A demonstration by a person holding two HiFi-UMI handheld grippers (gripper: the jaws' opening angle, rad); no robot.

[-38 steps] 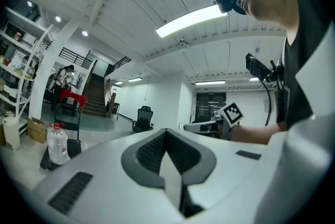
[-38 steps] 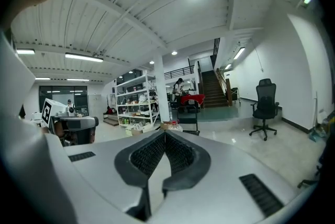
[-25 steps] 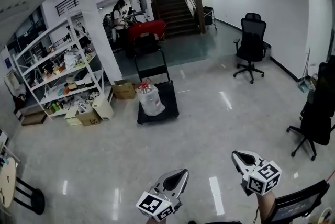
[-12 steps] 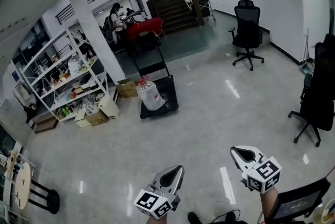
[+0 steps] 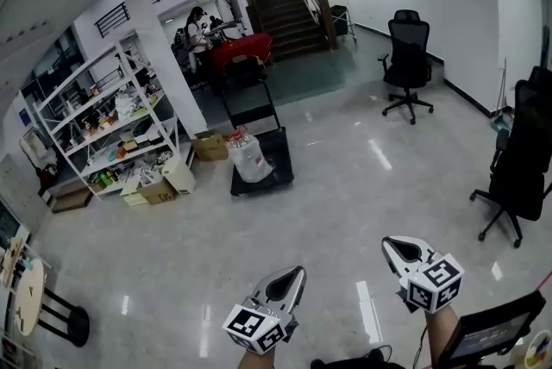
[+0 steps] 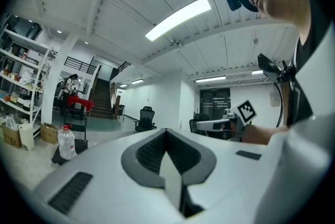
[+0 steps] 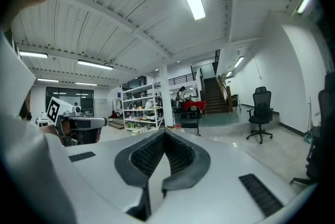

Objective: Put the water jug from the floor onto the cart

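The clear water jug [image 5: 248, 159] with a red cap stands upright on the black flat cart [image 5: 278, 171], far across the floor near the white pillar. In the left gripper view the water jug [image 6: 66, 142] is small at the lower left, on the cart [image 6: 79, 146]. My left gripper [image 5: 297, 273] and right gripper [image 5: 389, 244] are at the bottom of the head view, far from the cart, both shut and empty. Seen along their own jaws, the left gripper [image 6: 166, 133] and the right gripper [image 7: 164, 135] point level. The right gripper view does not show the jug.
White shelving [image 5: 95, 126] full of goods lines the left wall, with cardboard boxes [image 5: 207, 146] on the floor beside the cart. Black office chairs [image 5: 407, 61] stand at the right; another chair [image 5: 520, 169] is nearer. A person [image 5: 198, 31] stands by a red-covered table. Stairs [image 5: 280, 1] rise behind.
The head view has drawn back slightly from the cart, so the jug and the chairs look a little farther. Both grippers stay shut and empty at the bottom of the view.
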